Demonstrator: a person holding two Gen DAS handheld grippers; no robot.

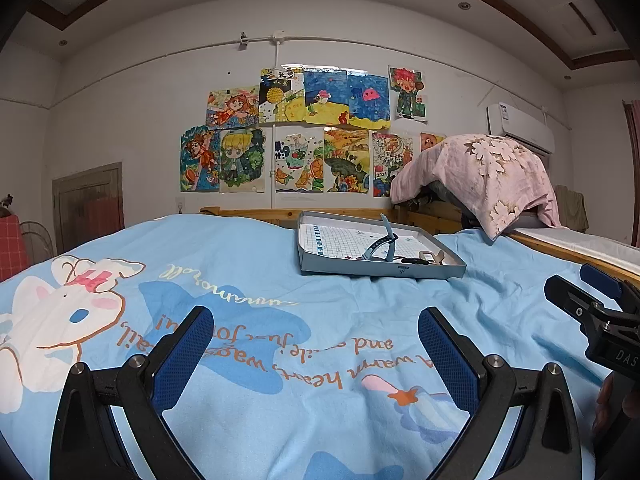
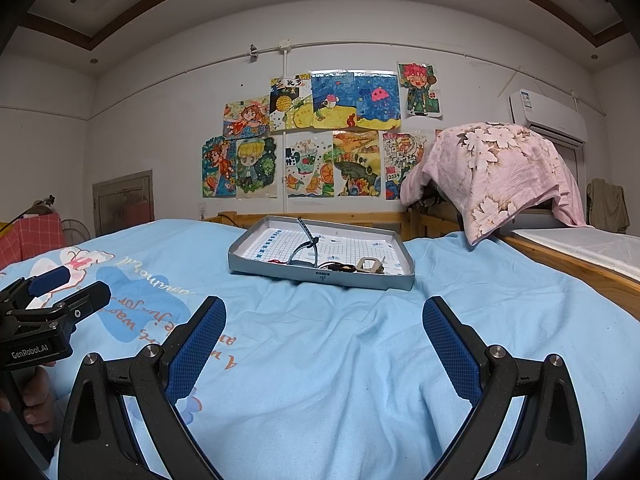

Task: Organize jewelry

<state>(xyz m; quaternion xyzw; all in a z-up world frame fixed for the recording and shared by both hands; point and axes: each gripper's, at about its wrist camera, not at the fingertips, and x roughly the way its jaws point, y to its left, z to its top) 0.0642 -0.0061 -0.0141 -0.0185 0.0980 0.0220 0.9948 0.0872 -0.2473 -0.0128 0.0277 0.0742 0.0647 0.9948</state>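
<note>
A shallow grey tray (image 1: 372,269) (image 2: 320,276) lies on the blue bedsheet ahead of both grippers. In it lie a blue watch band (image 1: 380,246) (image 2: 306,246) standing on edge, a dark cord piece (image 1: 412,261) (image 2: 340,267), a small red item (image 2: 274,260) and a beige buckle-like piece (image 1: 432,257) (image 2: 370,265). My left gripper (image 1: 316,344) is open and empty over the sheet. My right gripper (image 2: 324,332) is open and empty, closer to the tray. Each gripper shows in the other's view: the right (image 1: 592,300), the left (image 2: 60,292).
The bed has a light blue cartoon sheet (image 1: 240,320) (image 2: 360,340). A pink floral cloth (image 1: 480,176) (image 2: 500,168) covers a pile at the back right. A wooden bed rail (image 2: 560,256) runs along the right. Drawings hang on the far wall (image 1: 300,132).
</note>
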